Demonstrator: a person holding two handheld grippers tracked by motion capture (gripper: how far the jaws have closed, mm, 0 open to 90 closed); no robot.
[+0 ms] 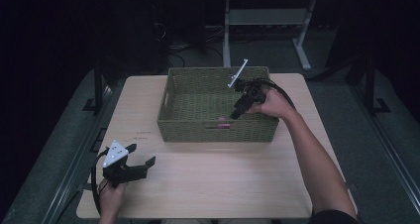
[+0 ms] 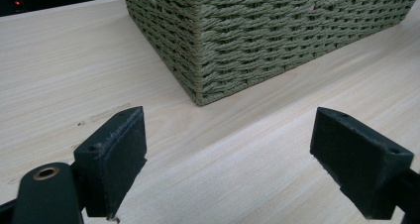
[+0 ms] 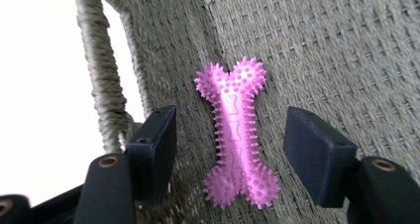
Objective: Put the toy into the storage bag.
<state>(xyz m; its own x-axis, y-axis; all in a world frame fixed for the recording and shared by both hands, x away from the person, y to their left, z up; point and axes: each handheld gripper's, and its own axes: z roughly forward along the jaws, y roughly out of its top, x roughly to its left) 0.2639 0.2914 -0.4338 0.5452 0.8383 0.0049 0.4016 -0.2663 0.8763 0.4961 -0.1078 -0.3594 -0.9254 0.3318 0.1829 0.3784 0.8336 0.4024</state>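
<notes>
Right gripper (image 3: 230,149), jaws wide and empty, straddles the pink spiked bone toy (image 3: 236,135) lying on the floor of the woven basket (image 1: 213,75) near its front wall. Lower squarely, then close across the shaft. Left gripper (image 1: 141,159) rests spread on the table (image 1: 223,179).

Spiky pink bone toy (image 3: 237,135) flat on green wicker basket (image 1: 171,116) floor

Basket (image 1: 216,127) wall hides most of pink bone (image 1: 222,125).
</notes>
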